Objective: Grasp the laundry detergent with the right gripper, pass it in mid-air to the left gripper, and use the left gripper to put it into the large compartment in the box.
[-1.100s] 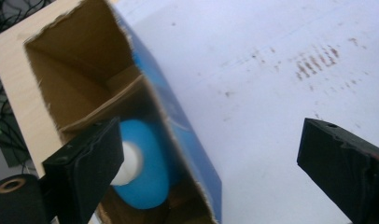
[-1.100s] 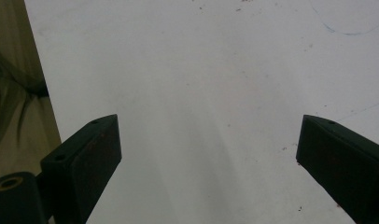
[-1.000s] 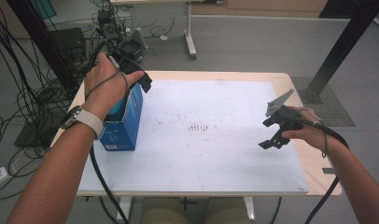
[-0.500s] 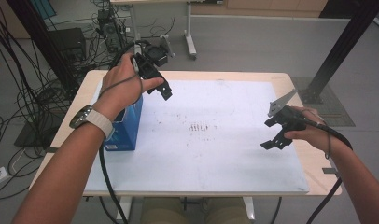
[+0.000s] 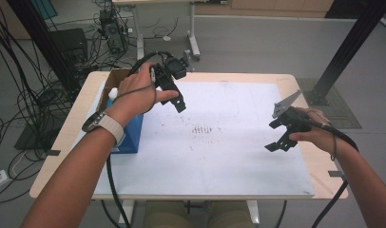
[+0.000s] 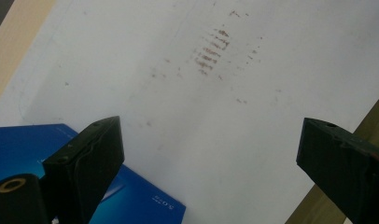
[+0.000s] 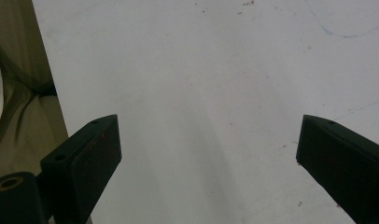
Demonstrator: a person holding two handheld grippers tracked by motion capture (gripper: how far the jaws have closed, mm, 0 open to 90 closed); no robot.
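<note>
A blue box [image 5: 130, 137] stands on the left side of the white sheet [image 5: 229, 142] that covers the table, its top flaps open. My left gripper [image 5: 179, 101] hangs in the air just right of the box, pointing down toward the sheet. In the left gripper view its jaws [image 6: 206, 154] stand wide open with nothing between them, the blue box [image 6: 136, 203] at the lower left. My right gripper [image 5: 276, 135] hovers over the sheet's right edge. In the right gripper view its jaws [image 7: 206, 154] are open above bare sheet.
Brown smudges [image 5: 203, 129] mark the middle of the sheet. The wooden table edge [image 5: 319, 166] shows around the sheet. Cables and black equipment [image 5: 62, 42] lie on the floor at the left, and a black post [image 5: 343, 52] stands at the far right.
My left hand has carried its gripper to the right and slightly down, from over the blue box to above the sheet beside it. The right gripper has stayed in place.
</note>
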